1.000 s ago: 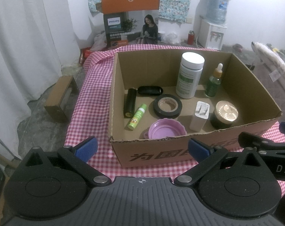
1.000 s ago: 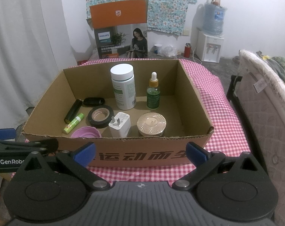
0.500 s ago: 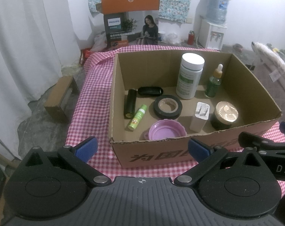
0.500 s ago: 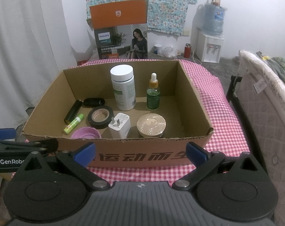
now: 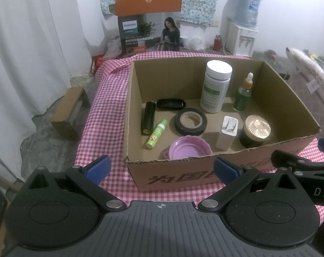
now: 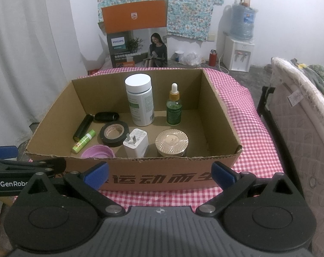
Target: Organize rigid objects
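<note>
From your left wrist, the left gripper (image 5: pixel 160 168) hangs spread and empty before the open brown cardboard box (image 5: pixel 237 172) (white pill bottle (image 5: pixel 215 86) upright inside). From your right wrist, the right gripper (image 6: pixel 159 172) is equally spread, holding nothing.
</note>
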